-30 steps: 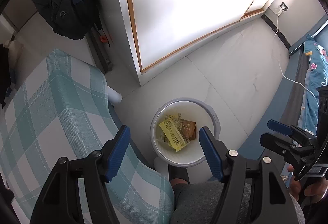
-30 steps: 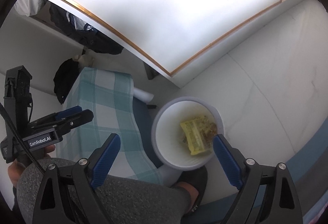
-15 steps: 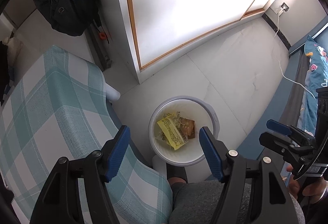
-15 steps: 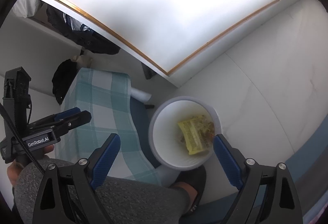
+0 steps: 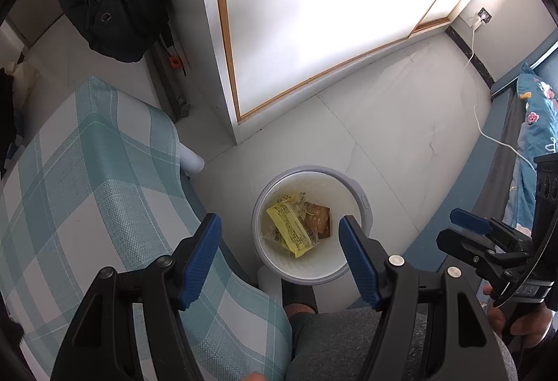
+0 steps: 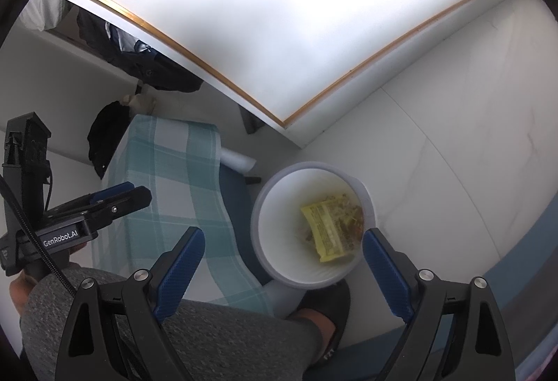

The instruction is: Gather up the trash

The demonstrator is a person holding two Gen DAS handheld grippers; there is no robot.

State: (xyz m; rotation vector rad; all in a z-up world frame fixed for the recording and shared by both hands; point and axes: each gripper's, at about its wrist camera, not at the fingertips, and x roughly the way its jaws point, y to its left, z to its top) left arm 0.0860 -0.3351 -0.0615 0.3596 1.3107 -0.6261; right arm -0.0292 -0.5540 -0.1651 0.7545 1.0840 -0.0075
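Left tongs [image 5: 279, 238] and right tongs [image 6: 282, 255] were both spread, gripping nothing, above a white bin [image 5: 362, 206] on the pale tiled floor [image 5: 401, 123]. Yellow wrapper [image 5: 289, 229] and brown packet [image 5: 321, 219] lay inside it. A checked cloth covered the surface [image 5: 87, 178] beside the bin; a dark jacket [image 5: 115, 15] hung near the window.

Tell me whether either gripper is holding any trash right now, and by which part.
Nothing is held. The left gripper and right gripper are both open and empty above the bin; the yellow wrapper lies inside it.
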